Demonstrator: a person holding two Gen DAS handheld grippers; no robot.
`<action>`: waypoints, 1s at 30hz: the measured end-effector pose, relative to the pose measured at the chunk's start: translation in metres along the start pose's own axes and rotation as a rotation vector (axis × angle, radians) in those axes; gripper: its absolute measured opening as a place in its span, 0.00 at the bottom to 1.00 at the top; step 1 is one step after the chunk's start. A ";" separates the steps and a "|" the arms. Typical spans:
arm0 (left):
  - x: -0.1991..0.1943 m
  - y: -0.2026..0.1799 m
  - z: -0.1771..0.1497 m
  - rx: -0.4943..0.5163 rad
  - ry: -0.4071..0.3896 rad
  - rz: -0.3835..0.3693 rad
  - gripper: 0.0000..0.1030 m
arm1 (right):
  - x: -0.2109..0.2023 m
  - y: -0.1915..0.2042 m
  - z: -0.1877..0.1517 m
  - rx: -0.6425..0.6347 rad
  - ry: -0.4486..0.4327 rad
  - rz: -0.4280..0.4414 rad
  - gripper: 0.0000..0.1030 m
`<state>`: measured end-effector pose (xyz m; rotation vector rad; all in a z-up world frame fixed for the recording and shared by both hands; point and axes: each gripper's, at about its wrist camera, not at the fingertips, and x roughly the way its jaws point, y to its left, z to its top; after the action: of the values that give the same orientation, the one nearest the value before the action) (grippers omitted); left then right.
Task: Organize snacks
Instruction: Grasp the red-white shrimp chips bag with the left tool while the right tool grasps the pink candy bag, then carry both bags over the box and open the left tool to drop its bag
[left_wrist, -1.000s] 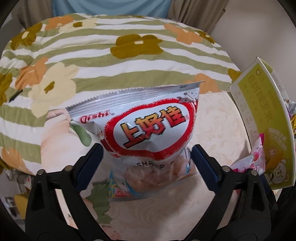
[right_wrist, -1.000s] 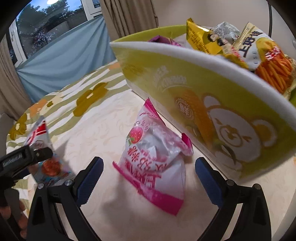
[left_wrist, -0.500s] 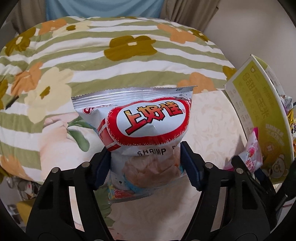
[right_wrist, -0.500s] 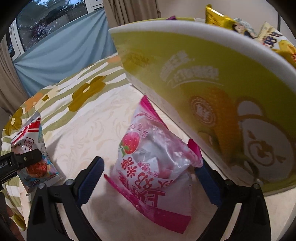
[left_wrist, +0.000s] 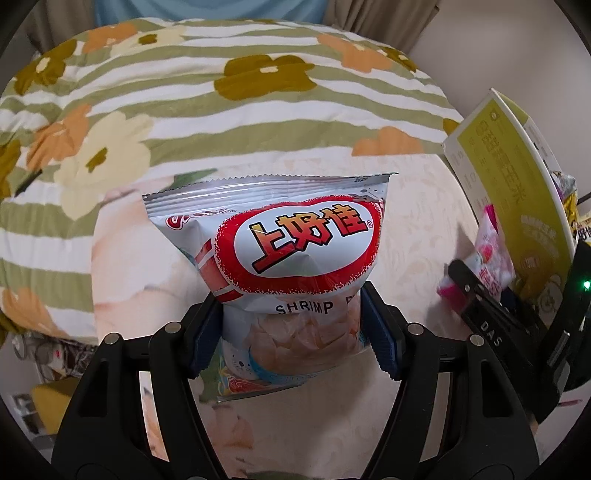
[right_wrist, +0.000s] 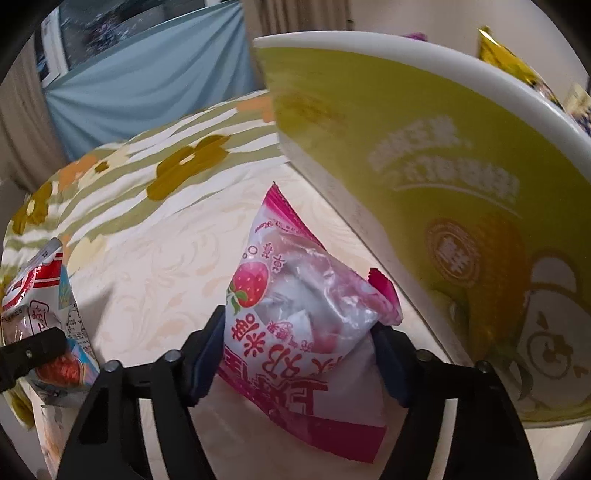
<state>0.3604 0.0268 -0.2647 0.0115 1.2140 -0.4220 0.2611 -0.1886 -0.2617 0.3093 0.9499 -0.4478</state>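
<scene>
My left gripper (left_wrist: 293, 328) is shut on the lower half of a silver and red shrimp chips bag (left_wrist: 284, 254), which stands up from the bed. My right gripper (right_wrist: 299, 350) is shut on a pink strawberry snack bag (right_wrist: 291, 314) that rests beside the yellow-green snack box (right_wrist: 424, 206). The box holds several snack bags (right_wrist: 506, 62). The shrimp bag also shows at the left edge of the right wrist view (right_wrist: 40, 295). The pink bag and right gripper show at the right of the left wrist view (left_wrist: 491, 254).
Both bags are over a cream patterned sheet (left_wrist: 413, 206). A green striped flowered blanket (left_wrist: 221, 107) covers the far side of the bed. A blue curtain (right_wrist: 147, 88) hangs behind. The box (left_wrist: 517, 192) stands at the right.
Both grippers have closed: the left onto the shrimp chips bag, the right onto the pink strawberry bag. Both moved in closer to their bags.
</scene>
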 end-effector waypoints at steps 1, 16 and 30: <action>-0.001 0.000 -0.002 -0.001 0.001 0.000 0.64 | -0.001 0.001 0.000 -0.014 0.002 0.010 0.60; -0.056 -0.001 -0.008 -0.040 -0.044 -0.002 0.64 | -0.035 0.038 0.010 -0.140 0.043 0.265 0.45; -0.150 -0.099 0.016 -0.009 -0.203 -0.002 0.64 | -0.152 -0.013 0.075 -0.193 -0.111 0.407 0.45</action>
<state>0.3005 -0.0220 -0.1013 -0.0396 1.0158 -0.4087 0.2312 -0.1982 -0.0948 0.2905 0.7890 0.0002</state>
